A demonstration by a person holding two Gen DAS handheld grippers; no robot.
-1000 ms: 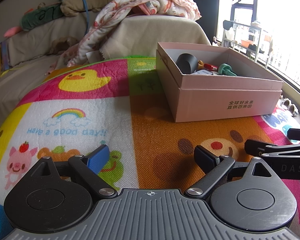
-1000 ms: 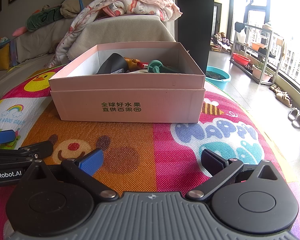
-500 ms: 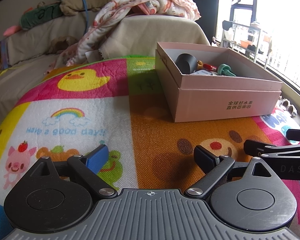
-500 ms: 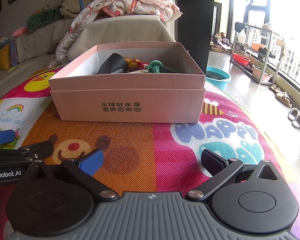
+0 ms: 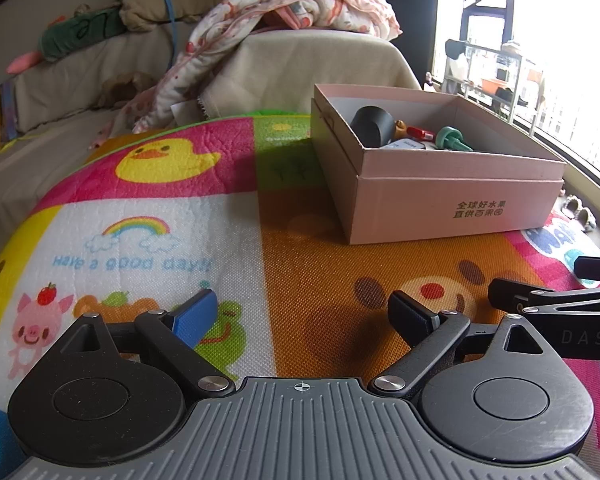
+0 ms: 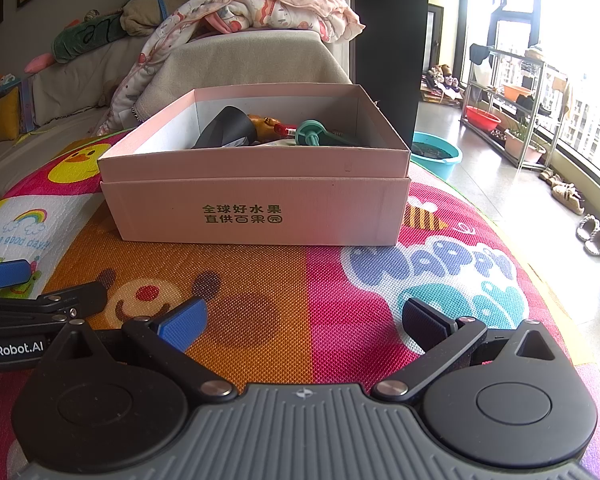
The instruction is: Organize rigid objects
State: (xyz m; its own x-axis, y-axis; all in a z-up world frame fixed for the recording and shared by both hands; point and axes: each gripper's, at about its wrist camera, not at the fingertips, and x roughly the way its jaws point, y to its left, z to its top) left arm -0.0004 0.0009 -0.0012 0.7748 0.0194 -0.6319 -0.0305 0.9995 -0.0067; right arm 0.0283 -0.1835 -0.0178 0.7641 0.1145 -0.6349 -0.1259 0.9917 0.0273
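Note:
A pink cardboard box point(image 6: 256, 204) point(image 5: 452, 196) stands on the colourful play mat. Inside lie a black rounded object point(image 6: 228, 128) point(image 5: 370, 125), a green plastic piece point(image 6: 314, 133) point(image 5: 450, 139), a red item point(image 5: 420, 133) and a brown toy point(image 6: 264, 122). My left gripper point(image 5: 302, 314) rests low over the mat, open and holding nothing, with the box ahead to its right. My right gripper point(image 6: 304, 320) is open too, empty, facing the box's printed front wall. Each gripper's fingers appear at the edge of the other's view.
The play mat point(image 5: 148, 232) covers the surface. Behind it is a sofa point(image 5: 80, 76) with a draped blanket point(image 6: 252, 8) and cushions. To the right are a teal basin point(image 6: 436, 152), a shelf rack point(image 6: 512, 100), shoes point(image 6: 592, 232) on the floor and a window.

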